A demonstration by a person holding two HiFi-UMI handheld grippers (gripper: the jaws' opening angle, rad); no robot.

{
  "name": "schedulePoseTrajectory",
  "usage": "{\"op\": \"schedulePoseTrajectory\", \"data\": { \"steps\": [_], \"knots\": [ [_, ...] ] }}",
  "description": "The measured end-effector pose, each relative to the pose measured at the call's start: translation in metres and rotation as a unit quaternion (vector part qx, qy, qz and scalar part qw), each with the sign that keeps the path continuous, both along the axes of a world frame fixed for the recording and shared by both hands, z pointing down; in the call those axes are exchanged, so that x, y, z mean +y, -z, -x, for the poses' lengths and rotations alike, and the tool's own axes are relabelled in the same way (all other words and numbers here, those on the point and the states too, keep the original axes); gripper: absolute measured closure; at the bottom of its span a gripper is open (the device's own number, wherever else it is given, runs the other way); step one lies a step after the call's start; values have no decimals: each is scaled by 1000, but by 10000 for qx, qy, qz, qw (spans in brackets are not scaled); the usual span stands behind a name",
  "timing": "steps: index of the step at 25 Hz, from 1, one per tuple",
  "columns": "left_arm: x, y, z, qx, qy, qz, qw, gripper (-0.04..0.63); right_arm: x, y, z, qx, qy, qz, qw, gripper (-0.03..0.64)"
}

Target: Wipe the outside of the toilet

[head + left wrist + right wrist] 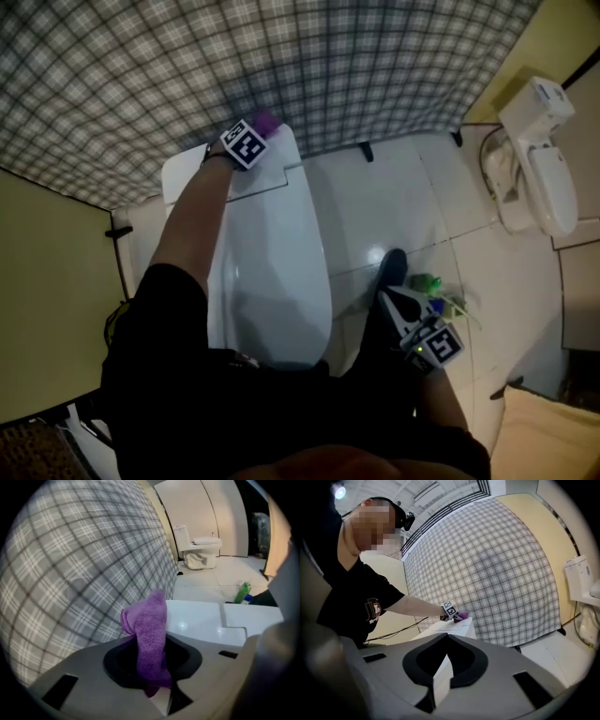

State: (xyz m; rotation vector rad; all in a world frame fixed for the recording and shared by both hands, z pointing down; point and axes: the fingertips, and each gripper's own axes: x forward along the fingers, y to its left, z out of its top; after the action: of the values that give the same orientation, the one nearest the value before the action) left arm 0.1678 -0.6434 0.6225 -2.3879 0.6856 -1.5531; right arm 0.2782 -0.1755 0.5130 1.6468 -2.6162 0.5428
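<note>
The toilet [281, 244] stands against the plaid wall [187, 66], its long axis running from the tank at the wall down toward the person, whose dark clothes hide the front of the bowl. On the tank top the left gripper [251, 139] pinches a purple cloth [150, 634], which hangs bunched from its jaws. The right gripper [444, 641] is held low beside the toilet, jaws together on nothing, near a green bottle [427, 281] on the floor, its label too blurred to read.
</note>
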Motion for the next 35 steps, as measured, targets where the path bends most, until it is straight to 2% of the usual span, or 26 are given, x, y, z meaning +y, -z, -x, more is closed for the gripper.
{"op": "schedulePoseTrajectory", "data": {
  "steps": [2, 4, 7, 9, 12, 16, 18, 22, 26, 28, 31, 32, 33, 35],
  "knots": [
    [28, -10, 14, -349, -32, 541, 9979, 502, 6, 7, 6, -38, -3, -50, 10000, 612],
    [63, -12, 29, -717, -130, 820, 9940, 500, 16, 17, 13, -53, 4, -156, 9999, 612],
    [127, -19, 41, -870, -393, 1098, 9894, 500, 35, 34, 25, -55, -1, -318, 9995, 612],
    [178, -28, 44, -822, -615, 1254, 9868, 499, 51, 45, 34, 1, 31, -390, 9992, 611],
    [245, -33, 37, -478, -946, 1214, 9869, 500, 73, 65, 46, 188, 130, -606, 9979, 612],
    [334, -35, 54, -664, -1249, 1031, 9846, 500, 112, 76, 67, 319, 265, -789, 9960, 611],
    [381, -40, 61, -721, -1388, 1115, 9814, 499, 128, 77, 74, 312, 273, -790, 9960, 612],
    [490, -53, 70, -673, -1815, 1655, 9670, 499, 154, 70, 84, 222, 222, -731, 9968, 611],
    [578, -51, 69, -616, -2361, 1688, 9550, 499, 164, 64, 93, 291, 256, -700, 9968, 612],
    [618, -60, 75, -601, -2577, 1866, 9461, 499, 168, 63, 99, 303, 277, -722, 9965, 611],
    [657, -66, 78, -313, -2797, 2358, 9301, 497, 174, 67, 103, 333, 295, -783, 9959, 611],
    [660, -63, 76, -164, -2820, 2434, 9279, 497, 174, 68, 103, 346, 299, -799, 9958, 611],
    [654, -57, 75, -31, -2773, 2399, 9303, 497, 175, 70, 102, 361, 298, -808, 9956, 612],
    [622, -41, 77, 208, -2461, 2104, 9459, 497, 174, 71, 99, 375, 278, -804, 9957, 611]
  ]
}}
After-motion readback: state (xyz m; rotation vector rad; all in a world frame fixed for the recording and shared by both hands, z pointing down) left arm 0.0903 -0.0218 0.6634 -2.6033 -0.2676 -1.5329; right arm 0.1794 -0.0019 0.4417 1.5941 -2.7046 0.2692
